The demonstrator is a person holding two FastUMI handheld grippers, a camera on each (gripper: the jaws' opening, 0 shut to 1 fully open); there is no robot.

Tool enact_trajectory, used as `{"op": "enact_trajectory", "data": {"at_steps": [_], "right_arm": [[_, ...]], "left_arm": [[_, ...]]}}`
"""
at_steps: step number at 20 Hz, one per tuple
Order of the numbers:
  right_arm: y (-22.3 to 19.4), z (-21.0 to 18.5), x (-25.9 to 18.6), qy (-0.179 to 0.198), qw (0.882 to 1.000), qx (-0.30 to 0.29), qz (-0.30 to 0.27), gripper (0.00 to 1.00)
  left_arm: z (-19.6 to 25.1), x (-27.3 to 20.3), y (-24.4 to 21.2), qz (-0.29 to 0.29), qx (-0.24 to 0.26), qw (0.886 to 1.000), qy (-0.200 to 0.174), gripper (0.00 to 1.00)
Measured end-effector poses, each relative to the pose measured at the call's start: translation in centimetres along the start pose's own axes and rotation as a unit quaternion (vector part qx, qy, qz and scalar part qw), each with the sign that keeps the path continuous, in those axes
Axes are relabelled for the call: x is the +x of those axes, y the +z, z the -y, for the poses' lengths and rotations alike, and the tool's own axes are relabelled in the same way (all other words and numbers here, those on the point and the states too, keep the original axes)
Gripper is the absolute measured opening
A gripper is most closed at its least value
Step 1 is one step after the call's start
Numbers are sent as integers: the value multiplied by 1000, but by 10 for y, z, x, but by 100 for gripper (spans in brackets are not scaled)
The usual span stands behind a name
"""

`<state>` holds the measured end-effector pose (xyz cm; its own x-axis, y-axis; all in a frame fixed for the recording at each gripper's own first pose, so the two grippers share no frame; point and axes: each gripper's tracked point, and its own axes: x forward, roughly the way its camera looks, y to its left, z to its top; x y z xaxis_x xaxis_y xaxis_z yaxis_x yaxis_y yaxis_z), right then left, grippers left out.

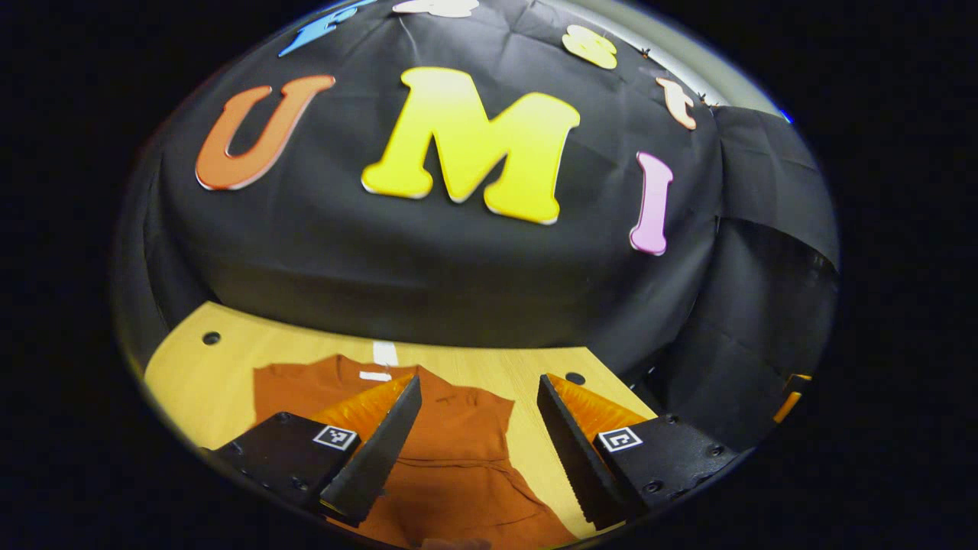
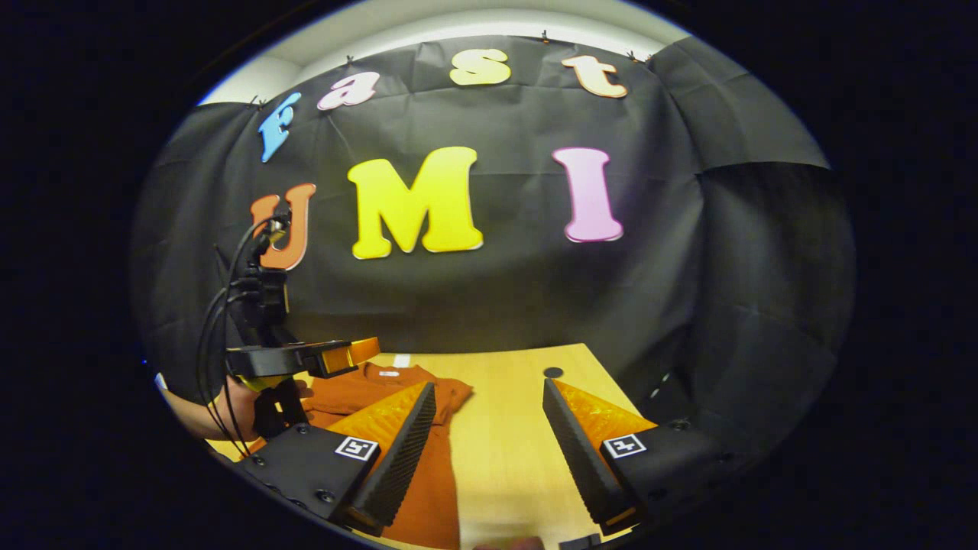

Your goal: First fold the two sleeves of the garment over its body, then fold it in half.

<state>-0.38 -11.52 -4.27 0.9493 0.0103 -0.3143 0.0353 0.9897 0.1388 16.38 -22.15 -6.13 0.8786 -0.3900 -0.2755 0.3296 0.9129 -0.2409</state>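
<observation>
A rust-orange garment (image 1: 451,435) lies flat on the wooden table (image 1: 191,367), its collar with a white label (image 1: 376,375) at the far side. My left gripper (image 1: 480,397) hovers open above the garment's upper body, one finger over the chest and the other over bare wood to the garment's right. A crease runs across the cloth below the chest. In the right gripper view the garment (image 2: 435,481) lies to the left, and my right gripper (image 2: 489,397) stands open over its right edge and the table (image 2: 497,428). The left gripper (image 2: 306,355) hangs above the collar, held by a hand (image 2: 221,412).
The table has small dark holes (image 1: 211,337) (image 1: 574,378) (image 2: 552,372) near its far edge. Black cloth walls close the booth behind and to the right. Bare wood stretches to the right of the garment. Cables (image 2: 218,321) trail from the left gripper.
</observation>
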Motion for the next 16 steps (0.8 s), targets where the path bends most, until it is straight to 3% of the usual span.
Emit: {"op": "enact_trajectory", "data": {"at_steps": [4,9,14,16], "right_arm": [[9,-57,16,50,999,-8,17,91],[-2,-104,14,83,996,-29,10,91],[-31,-104,3,76,996,-46,-32,91],[-55,-90,-6,69,993,-64,-65,91]], "left_arm": [[-54,-87,46,61,30,996,56,98],[-95,-158,40,59,53,993,88,98],[-137,-184,-8,-1,24,996,86,98],[-160,-200,-51,-58,21,995,74,99]]}}
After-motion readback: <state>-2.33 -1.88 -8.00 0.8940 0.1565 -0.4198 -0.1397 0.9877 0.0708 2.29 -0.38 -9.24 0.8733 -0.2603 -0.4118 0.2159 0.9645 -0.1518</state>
